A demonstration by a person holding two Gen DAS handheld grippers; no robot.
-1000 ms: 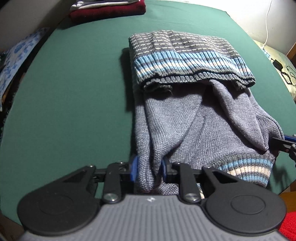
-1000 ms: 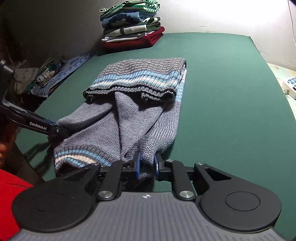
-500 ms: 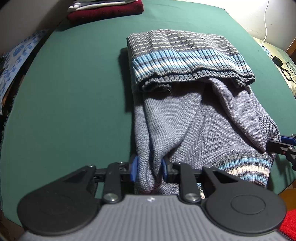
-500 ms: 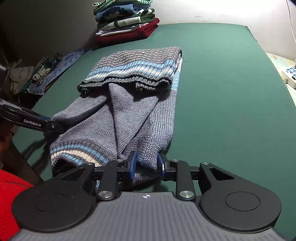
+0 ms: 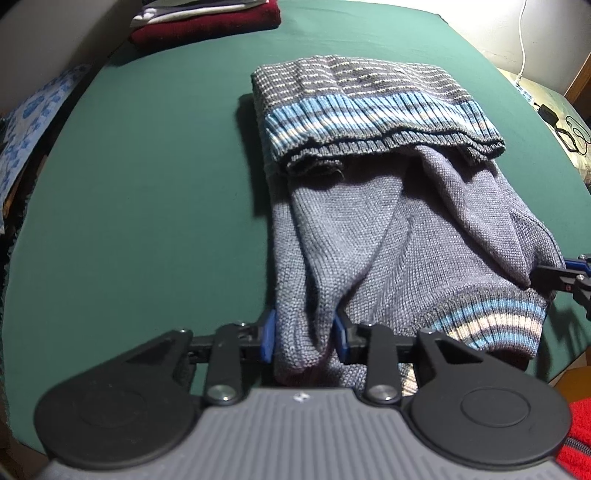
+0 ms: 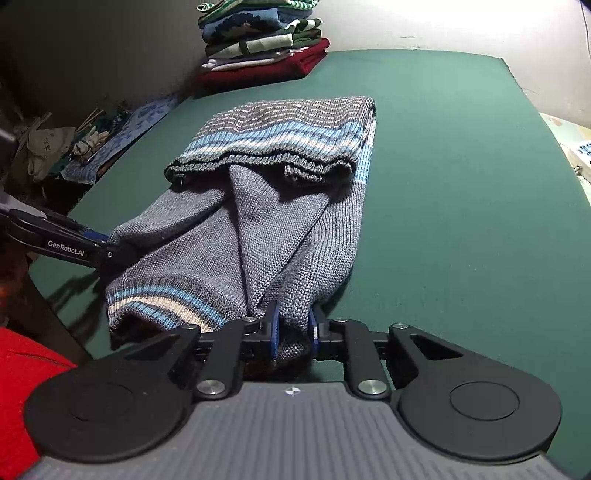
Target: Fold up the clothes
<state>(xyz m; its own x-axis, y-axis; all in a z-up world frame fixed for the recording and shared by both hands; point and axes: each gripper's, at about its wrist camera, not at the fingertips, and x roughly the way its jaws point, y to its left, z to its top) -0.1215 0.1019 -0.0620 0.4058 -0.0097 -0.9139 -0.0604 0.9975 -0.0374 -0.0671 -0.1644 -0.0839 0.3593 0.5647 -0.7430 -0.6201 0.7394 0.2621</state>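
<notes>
A grey knit sweater (image 5: 406, 240) with blue and cream striped bands lies partly folded on the green table (image 5: 147, 184). Its far end is folded over, with the striped hem on top. My left gripper (image 5: 304, 334) is shut on the sweater's near left corner. My right gripper (image 6: 293, 332) is shut on the near right corner of the sweater (image 6: 266, 229). Both corners are lifted slightly at the table's near edge. Each gripper shows in the other's view, the right one (image 5: 561, 275) and the left one (image 6: 107, 249), both pinching the knit.
A stack of folded clothes (image 6: 262, 44) with a dark red one at the bottom stands at the table's far left corner (image 5: 207, 22). Clutter and blue patterned cloth (image 6: 122, 129) lie beyond the left edge. Cables and a charger (image 5: 565, 125) lie off the right edge.
Both grippers, still holding the near corners, have shifted slightly forward over the table; the sweater's near part has bunched a little. The folded far end has not moved.
</notes>
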